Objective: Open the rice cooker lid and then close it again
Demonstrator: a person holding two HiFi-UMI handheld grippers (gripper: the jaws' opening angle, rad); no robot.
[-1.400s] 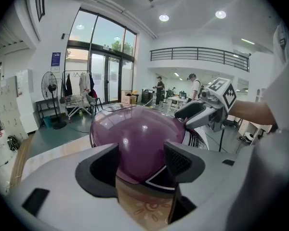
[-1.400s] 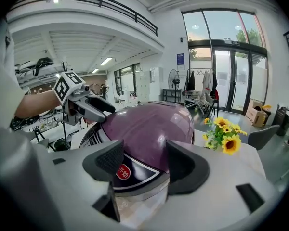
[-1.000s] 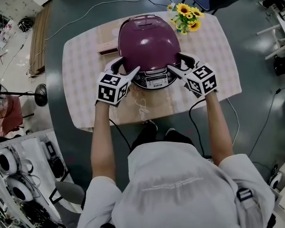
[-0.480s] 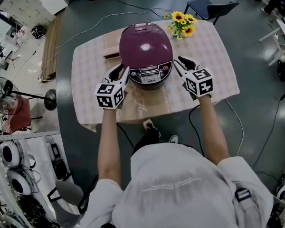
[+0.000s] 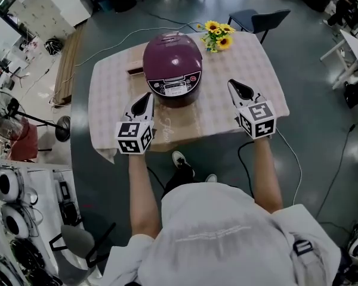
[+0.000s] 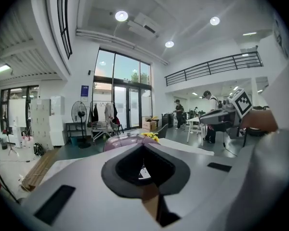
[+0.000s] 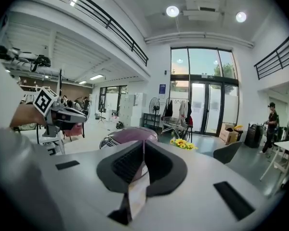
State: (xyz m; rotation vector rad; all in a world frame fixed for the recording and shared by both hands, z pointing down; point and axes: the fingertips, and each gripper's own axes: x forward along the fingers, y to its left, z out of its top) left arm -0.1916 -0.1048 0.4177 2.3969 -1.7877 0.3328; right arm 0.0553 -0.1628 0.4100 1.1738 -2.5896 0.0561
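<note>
Left gripper (image 5: 147,97): jaws clenched together, empty; near the cooker's front-left, not touching.
Purple rice cooker (image 5: 173,64): lid down, mid-table, between and beyond both jaw tips.
Right gripper (image 5: 234,86): jaws clenched, empty, apart from cooker.
Checked tablecloth (image 5: 107,88); sunflowers (image 5: 217,33) behind cooker; dark chair (image 5: 262,19); grey floor.

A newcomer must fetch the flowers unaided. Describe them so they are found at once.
Find the table with the pale checked cloth in the middle of the grey floor. A purple rice cooker stands on it, and just past the cooker to the right, at the far edge, is the bunch of flowers. It is the only yellow thing there, sunflower heads with dark centres.
</note>
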